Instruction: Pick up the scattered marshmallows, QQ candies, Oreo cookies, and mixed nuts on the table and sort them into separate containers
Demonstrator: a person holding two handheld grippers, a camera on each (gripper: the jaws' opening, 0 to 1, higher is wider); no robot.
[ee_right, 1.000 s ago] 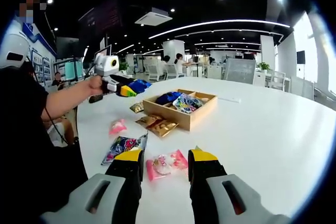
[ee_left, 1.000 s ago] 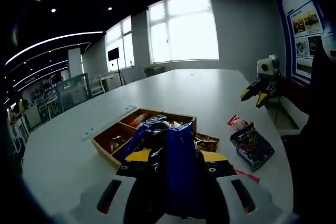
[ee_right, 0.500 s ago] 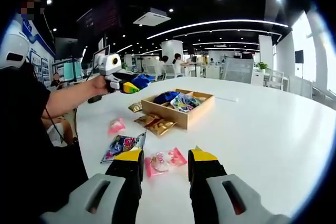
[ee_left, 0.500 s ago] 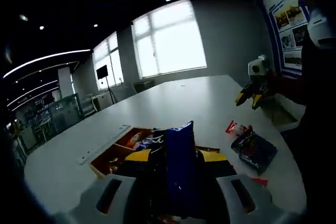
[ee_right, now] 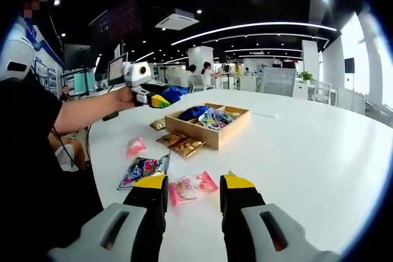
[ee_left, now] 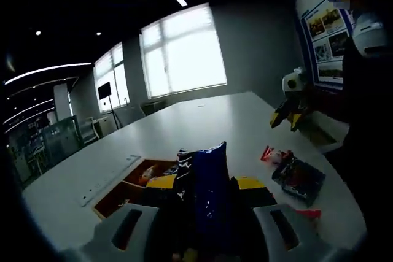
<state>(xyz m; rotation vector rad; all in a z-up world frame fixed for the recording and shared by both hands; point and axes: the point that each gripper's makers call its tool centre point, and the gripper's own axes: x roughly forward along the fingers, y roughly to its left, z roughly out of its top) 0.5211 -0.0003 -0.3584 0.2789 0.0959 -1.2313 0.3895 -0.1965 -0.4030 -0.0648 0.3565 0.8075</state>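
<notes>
Oreo pack [ee_left: 207, 194], blue, is standing clamped upright between my left gripper's [ee_left: 206, 183] fingers, above the near side of the wooden tray [ee_left: 116, 196] on the white table [ee_left: 202, 121]. To its right a dark snack bag [ee_left: 299, 178] is lying flat. My right gripper [ee_right: 192, 183] is hovering with fingers apart over a pink candy packet [ee_right: 191, 188], touching nothing.

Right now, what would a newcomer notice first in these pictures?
The left hand-held gripper, raised over the wooden tray, clamps a blue packet. The right hand-held gripper sits open on the white table, with a pink packet between its jaws.
</notes>
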